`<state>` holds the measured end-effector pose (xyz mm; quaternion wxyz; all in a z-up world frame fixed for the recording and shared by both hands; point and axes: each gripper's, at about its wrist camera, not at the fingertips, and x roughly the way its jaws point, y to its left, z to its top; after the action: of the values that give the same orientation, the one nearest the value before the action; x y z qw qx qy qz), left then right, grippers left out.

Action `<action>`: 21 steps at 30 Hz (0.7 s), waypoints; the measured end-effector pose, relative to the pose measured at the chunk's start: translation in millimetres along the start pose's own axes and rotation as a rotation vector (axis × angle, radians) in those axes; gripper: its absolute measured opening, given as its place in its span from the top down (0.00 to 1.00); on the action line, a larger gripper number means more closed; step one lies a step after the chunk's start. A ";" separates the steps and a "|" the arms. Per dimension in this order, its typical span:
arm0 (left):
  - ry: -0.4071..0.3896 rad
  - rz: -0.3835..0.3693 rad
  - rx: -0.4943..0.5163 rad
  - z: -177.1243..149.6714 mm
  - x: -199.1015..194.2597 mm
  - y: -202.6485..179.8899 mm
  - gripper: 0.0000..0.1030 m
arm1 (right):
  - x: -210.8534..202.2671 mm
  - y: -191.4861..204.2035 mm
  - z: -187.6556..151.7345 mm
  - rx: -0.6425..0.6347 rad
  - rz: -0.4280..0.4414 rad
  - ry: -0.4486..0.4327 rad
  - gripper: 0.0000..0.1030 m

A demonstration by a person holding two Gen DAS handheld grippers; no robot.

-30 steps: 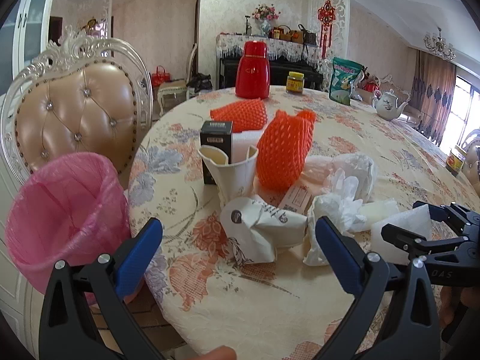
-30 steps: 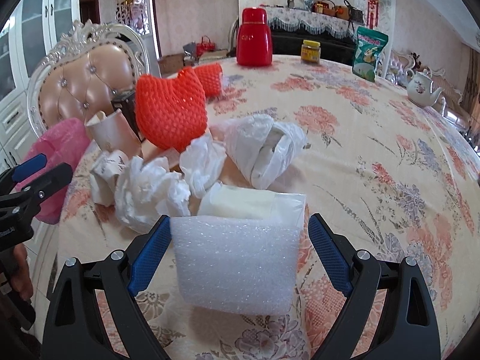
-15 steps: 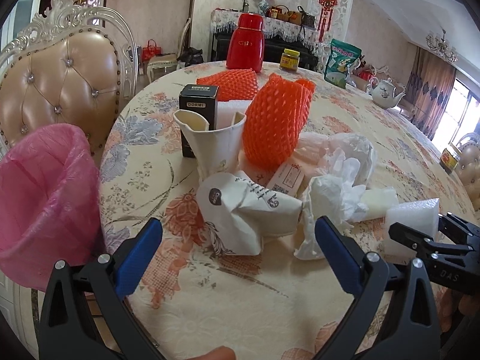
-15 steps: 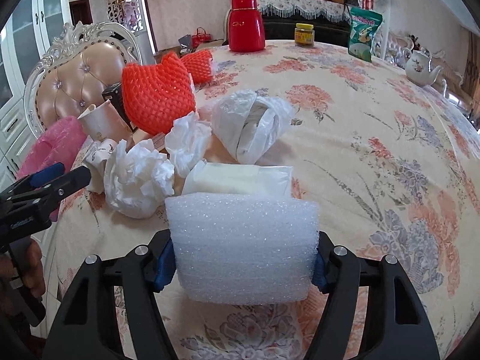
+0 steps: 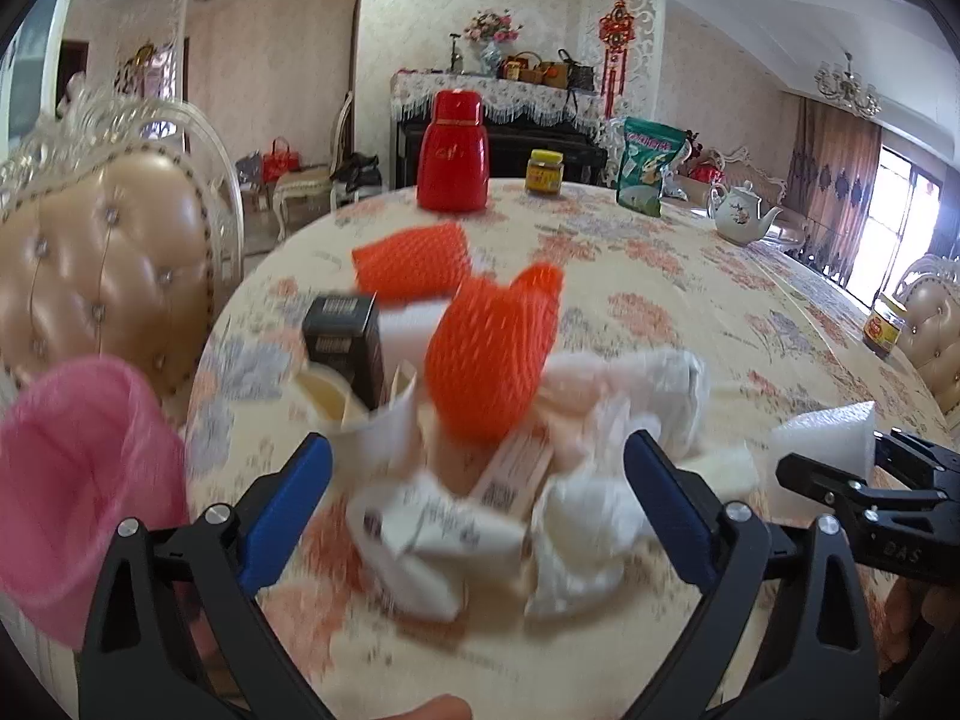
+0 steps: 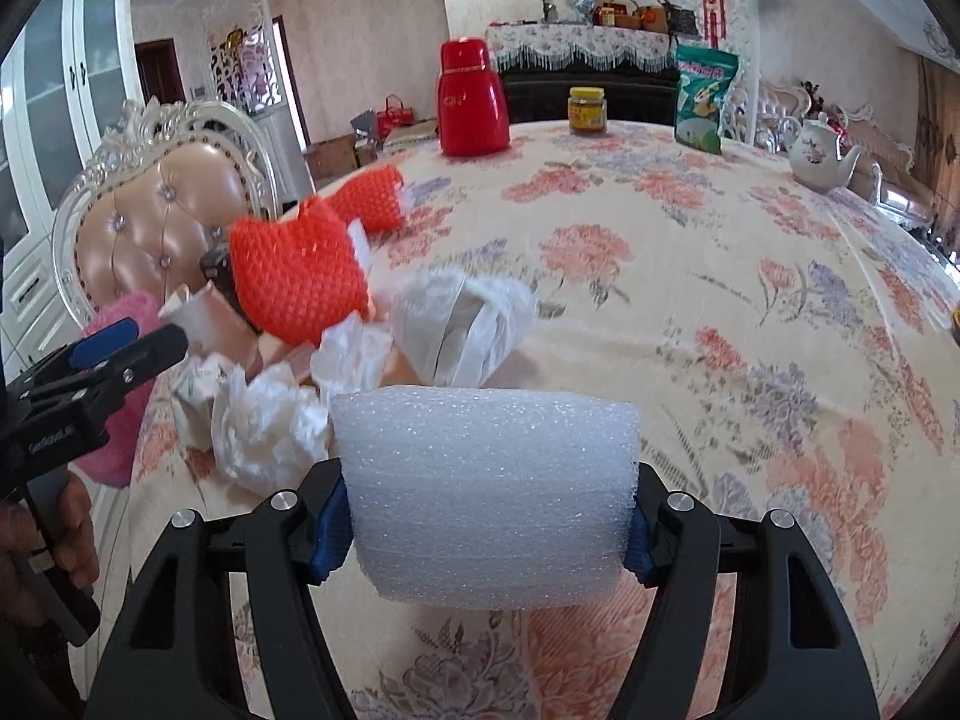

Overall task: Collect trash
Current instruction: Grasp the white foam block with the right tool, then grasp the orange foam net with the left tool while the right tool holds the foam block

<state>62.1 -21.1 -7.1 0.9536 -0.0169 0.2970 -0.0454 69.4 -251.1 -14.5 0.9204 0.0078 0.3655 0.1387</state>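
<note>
Two grippers are in play over the floral table [image 6: 690, 252]. The right gripper [image 6: 486, 534] is clamped on a white foam block [image 6: 486, 492], one pad pressed into each end, so the block's long axis runs across the jaws from 9 to 3 o'clock; it appears lifted just clear of the cloth, though its underside is hidden. In the left wrist view that foam block [image 5: 822, 450] sits at about 3 o'clock, well to the right of the pile. The left gripper [image 5: 477, 516] is spread wide and holds nothing; between its blue pads, straight ahead at 12 o'clock, lie a crumpled paper bag [image 5: 420, 534] and a tissue wad [image 5: 576, 546], with an orange net sleeve [image 5: 489, 360] and a paper cup [image 5: 360, 414] behind.

The pink bin [image 5: 78, 480] stands off the table edge at 9 o'clock of the left gripper. From the right gripper the pink bin [image 6: 129, 330] lies toward 10 o'clock, beyond the pile and the left gripper [image 6: 120, 348], so the foam would probably have to travel leftward over the trash. The empty left gripper is the nearer one to the bin.
</note>
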 end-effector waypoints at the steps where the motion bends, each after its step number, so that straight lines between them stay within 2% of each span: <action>1: -0.004 -0.002 0.010 4.8 3.2 -2.5 0.15 | -0.5 -2.0 3.4 0.003 0.000 -0.008 0.36; 3: -0.009 -0.008 0.028 15.5 10.9 -8.2 0.20 | -0.6 -5.5 8.2 0.008 0.001 -0.016 0.36; 7: -0.015 0.001 0.063 32.0 26.8 -17.9 0.21 | 0.7 -10.7 17.4 0.012 0.000 -0.027 0.36; 9: 0.009 0.007 0.080 38.8 40.4 -21.1 0.30 | 1.6 -12.1 20.0 0.015 0.002 -0.029 0.36; 11: 0.035 0.019 0.099 42.9 51.8 -21.3 0.35 | 1.7 -12.9 21.7 0.016 0.003 -0.034 0.36; 13: 0.085 0.039 0.128 44.6 67.2 -23.8 0.36 | 1.9 -13.5 23.1 0.018 0.004 -0.037 0.36; 14: 0.100 0.043 0.135 44.4 70.9 -23.9 0.41 | 2.2 -13.7 24.0 0.019 0.004 -0.038 0.36; 16: 0.132 0.038 0.170 42.4 77.9 -28.1 0.44 | 2.2 -14.4 25.2 0.021 0.004 -0.040 0.36; 18: 0.155 0.044 0.181 39.6 81.6 -28.4 0.59 | 2.6 -14.8 26.0 0.022 0.005 -0.040 0.36; 20: 0.184 0.057 0.192 38.1 85.8 -27.9 0.63 | 2.9 -14.5 26.5 0.020 0.007 -0.038 0.36; 21: 0.187 0.058 0.195 37.5 85.8 -27.4 0.70 | 3.0 -14.3 26.9 0.019 0.008 -0.038 0.36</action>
<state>151.6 -56.4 -23.2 0.9199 0.0888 0.3790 -0.0477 93.2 -261.7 1.5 0.9264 0.0207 0.3494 0.1387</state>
